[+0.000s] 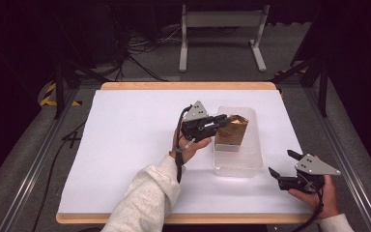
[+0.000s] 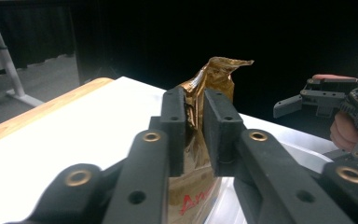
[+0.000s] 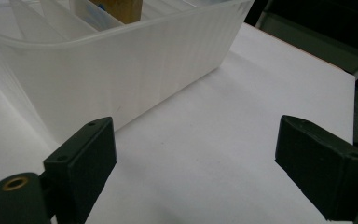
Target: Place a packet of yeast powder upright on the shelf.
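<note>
A gold foil bag [image 1: 234,128] with red lettering stands upright inside a clear plastic bin [image 1: 237,162] on the white table. My left gripper [image 1: 221,121] is shut on the bag's crumpled top edge from the left side. In the left gripper view the two jaws pinch the gold bag [image 2: 216,74], whose top sticks up above them. My right gripper [image 1: 281,164] rests near the table's front right, to the right of the bin, open with nothing between its jaws. In the right gripper view the bin's ribbed wall [image 3: 121,70] stands just ahead of the open gripper [image 3: 196,163].
The white sheet [image 1: 125,145] covers a wooden table top with bare room at the left. Beyond the far edge stand a grey metal frame [image 1: 221,29] and cables on the floor. Dark rails run along both table sides.
</note>
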